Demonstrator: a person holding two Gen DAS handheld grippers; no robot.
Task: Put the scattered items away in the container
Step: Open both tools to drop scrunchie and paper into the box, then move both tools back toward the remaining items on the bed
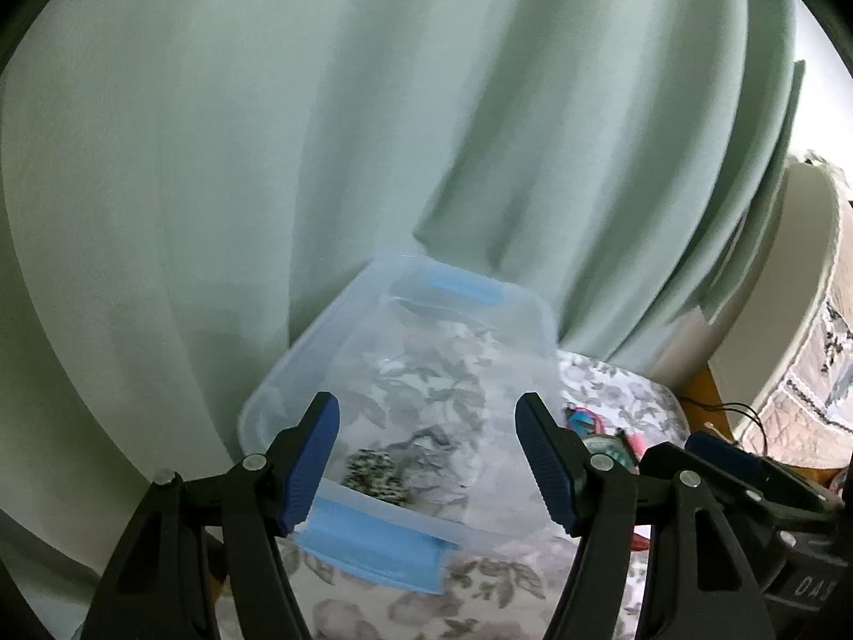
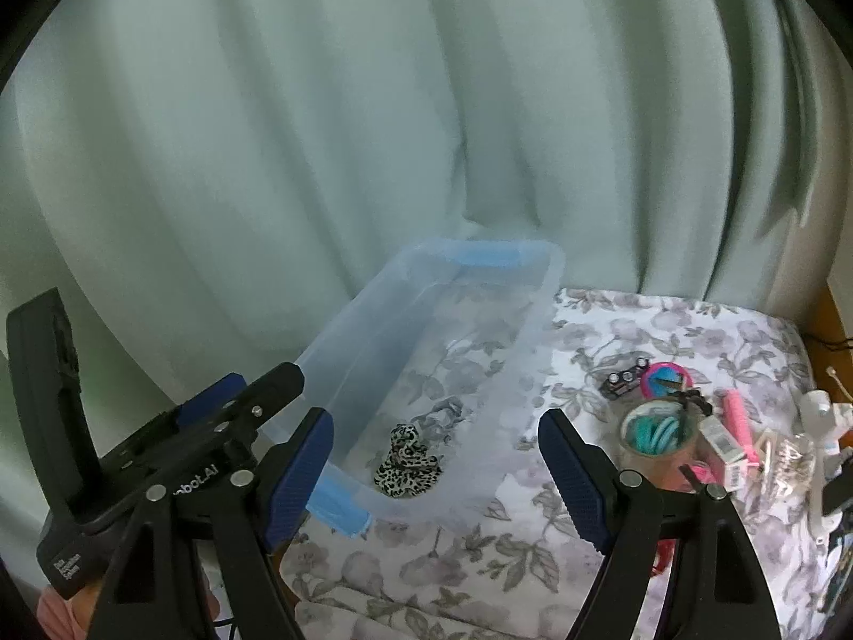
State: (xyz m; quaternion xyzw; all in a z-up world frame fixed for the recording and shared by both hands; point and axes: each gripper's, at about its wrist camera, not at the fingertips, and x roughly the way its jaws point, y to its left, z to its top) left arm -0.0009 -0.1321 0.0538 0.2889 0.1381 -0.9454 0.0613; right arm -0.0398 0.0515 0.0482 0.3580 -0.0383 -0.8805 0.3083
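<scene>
Careful: the pile (image 2: pixel 693 426) sits tight together right of the container (image 2: pixel 533 288), so you risk snagging a neighbour or knocking the tape roll (image 2: pixel 658 434). Left gripper (image 1: pixel 426 458) and right gripper (image 2: pixel 434 472) both gape wide, holding nothing. One leopard scrunchie (image 2: pixel 408 461) already lies inside.

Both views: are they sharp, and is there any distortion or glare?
Left wrist view: soft and smeared, the curtain folds and clear container blurred; bright overexposed patch at the right edge. Right wrist view: slightly sharper, the leopard scrunchie readable. Both bend strongly at the dark fisheye rim.
</scene>
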